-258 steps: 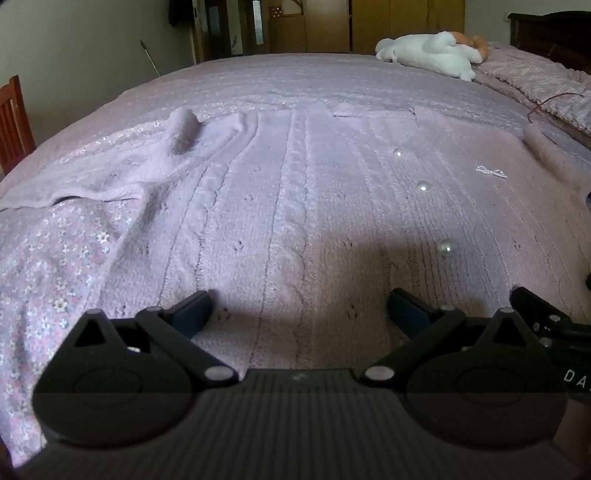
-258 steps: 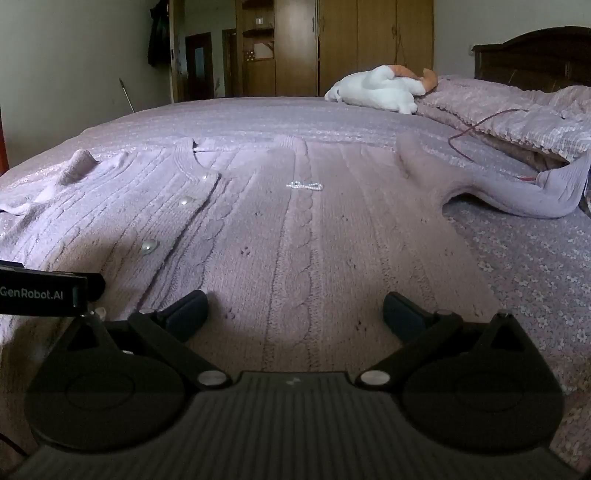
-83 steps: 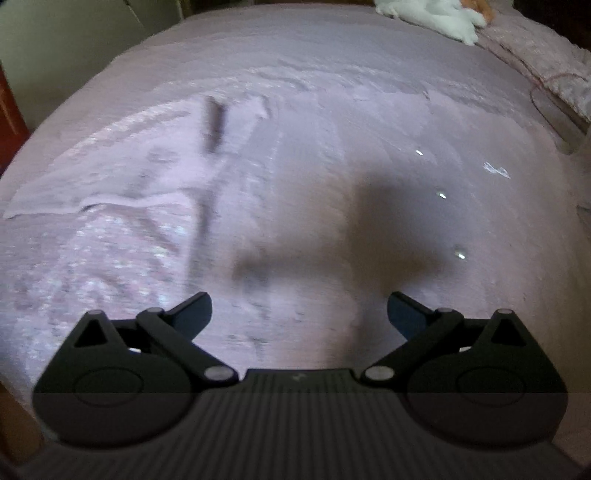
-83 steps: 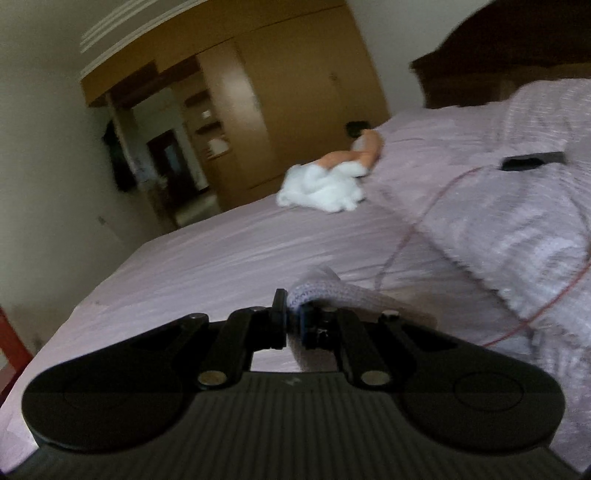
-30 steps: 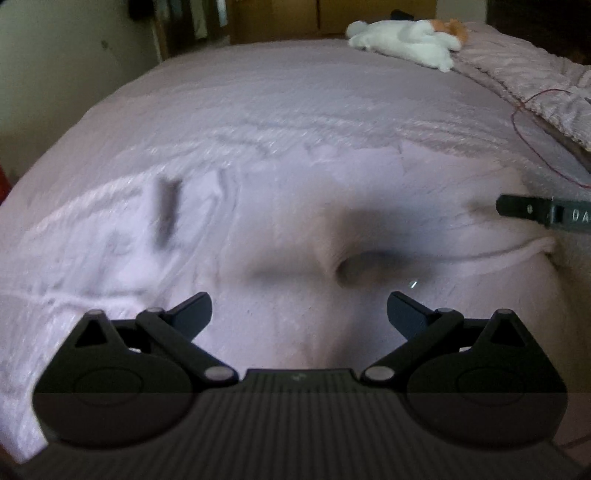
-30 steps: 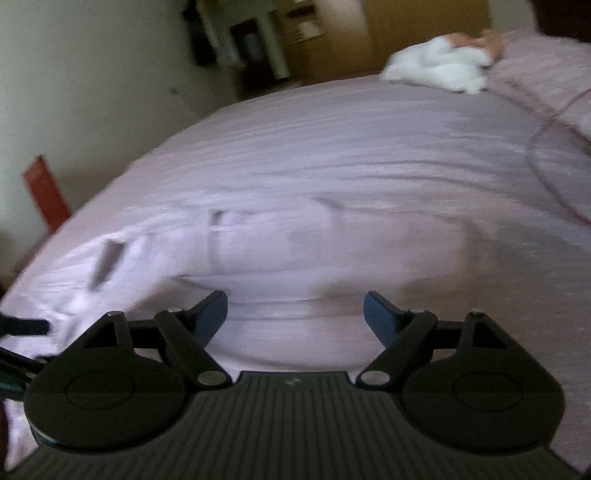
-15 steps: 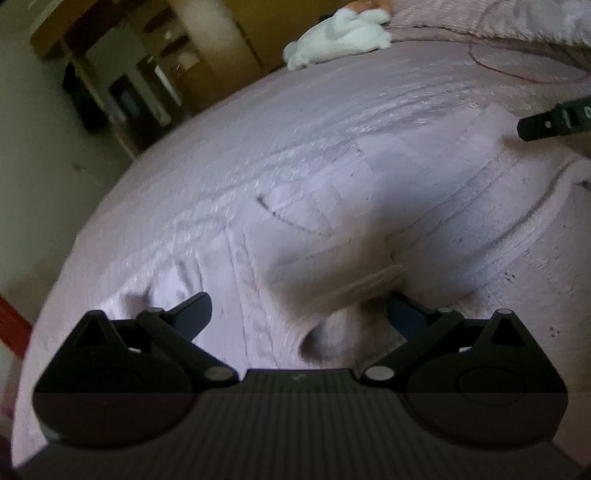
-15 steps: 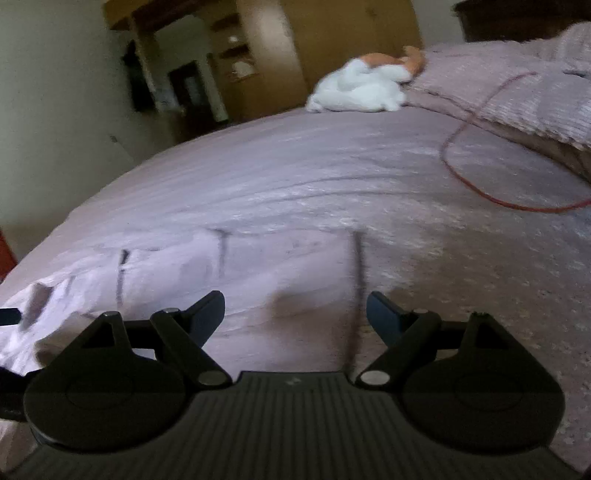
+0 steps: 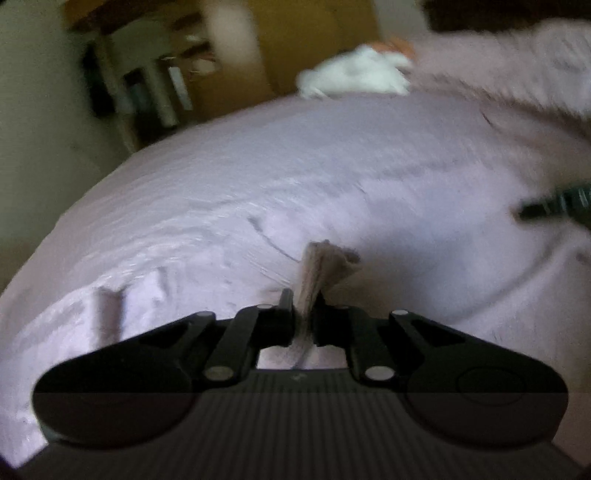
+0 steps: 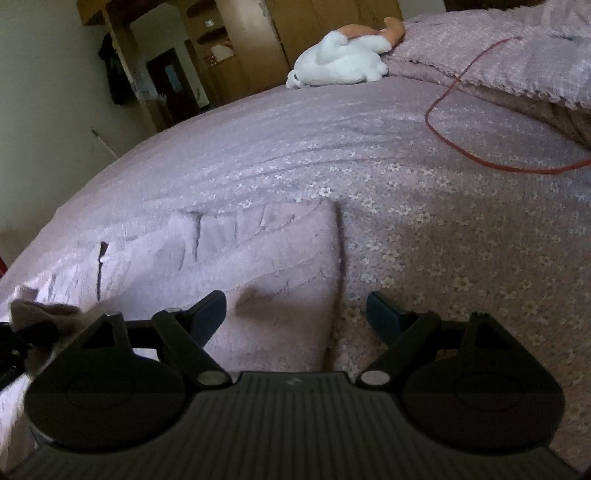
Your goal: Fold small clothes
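A pale lilac knitted cardigan (image 10: 266,254) lies on the bed, its right side folded in with a straight edge. My left gripper (image 9: 303,314) is shut on a bunched bit of the cardigan (image 9: 325,266), which sticks up between its fingers; the left wrist view is blurred. My right gripper (image 10: 295,314) hovers open over the cardigan's folded right edge, with nothing between its fingers. At the far left of the right wrist view, the pinched knit (image 10: 40,314) shows beside the left gripper's dark body.
A flowered lilac bedspread (image 10: 461,240) covers the bed. A white and orange soft toy (image 10: 340,62) lies at the far end. A red cord (image 10: 454,122) trails from the pillows (image 10: 535,51) at the right. Wooden wardrobes (image 10: 295,33) stand behind.
My left gripper has gone from open to shut on a piece of the cardigan. The right gripper stays open and has dropped closer to the folded edge.
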`<state>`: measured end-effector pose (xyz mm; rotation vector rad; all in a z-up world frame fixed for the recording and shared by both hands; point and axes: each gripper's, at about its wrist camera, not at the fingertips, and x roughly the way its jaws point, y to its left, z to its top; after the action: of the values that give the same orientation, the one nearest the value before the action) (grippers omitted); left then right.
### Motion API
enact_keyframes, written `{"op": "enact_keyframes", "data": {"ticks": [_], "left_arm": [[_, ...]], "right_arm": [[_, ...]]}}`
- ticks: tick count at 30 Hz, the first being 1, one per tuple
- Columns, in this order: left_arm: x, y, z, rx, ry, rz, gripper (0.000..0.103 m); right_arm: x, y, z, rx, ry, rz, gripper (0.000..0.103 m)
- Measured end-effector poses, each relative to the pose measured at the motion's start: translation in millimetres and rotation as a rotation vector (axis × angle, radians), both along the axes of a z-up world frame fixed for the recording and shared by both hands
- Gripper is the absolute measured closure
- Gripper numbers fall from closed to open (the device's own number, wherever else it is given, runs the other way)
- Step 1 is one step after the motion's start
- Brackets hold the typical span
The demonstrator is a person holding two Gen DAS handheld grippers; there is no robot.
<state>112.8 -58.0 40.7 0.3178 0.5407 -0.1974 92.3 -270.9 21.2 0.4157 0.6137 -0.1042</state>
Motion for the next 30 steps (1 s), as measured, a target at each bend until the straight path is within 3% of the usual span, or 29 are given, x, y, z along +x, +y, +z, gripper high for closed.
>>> {"op": "enact_keyframes", "data": {"ticks": [2,4,6,8,9,13,17,21,25,27,30], "left_arm": [[2,14,6,-0.041,-0.028,0.086,0.092],[7,29,7,-0.053,-0.038,0.150,0.090],[14,43,5,-0.067,-0.017,0.199,0.090],[17,58,2,-0.090,0.017,0.231,0.089],[18,65,0,-0.102,0.032,0.247,0.087],[15,80,-10,-0.090,0.055,0.307,0.071],[9,94,-22,-0.054,0.087,0.365,0.047],[6,104,-24,-0.047,0.084,0.381,0.035],[6,108,-22,-0.054,0.095,0.387,0.034],[4,107,-20,-0.059,0.101,0.392,0.034],[2,109,-15,-0.067,0.111,0.404,0.034]], "right_arm": [[0,-1,0,0.011,-0.002,-0.009,0.028],[1,-2,-1,0.011,0.001,-0.008,0.048],[2,-3,-2,0.037,0.003,0.001,0.076],[1,-4,-2,0.045,-0.009,-0.006,0.090],[1,-5,-1,0.048,-0.017,-0.016,0.092],[0,-8,-2,0.057,-0.019,-0.037,0.093],[3,-4,-3,0.024,0.000,-0.031,0.093],[5,-4,-4,0.014,0.014,-0.035,0.090],[5,-4,-4,0.018,0.008,-0.029,0.072],[5,-4,-3,0.026,-0.004,-0.016,0.053],[2,-1,-1,0.031,-0.028,0.002,0.036]]}}
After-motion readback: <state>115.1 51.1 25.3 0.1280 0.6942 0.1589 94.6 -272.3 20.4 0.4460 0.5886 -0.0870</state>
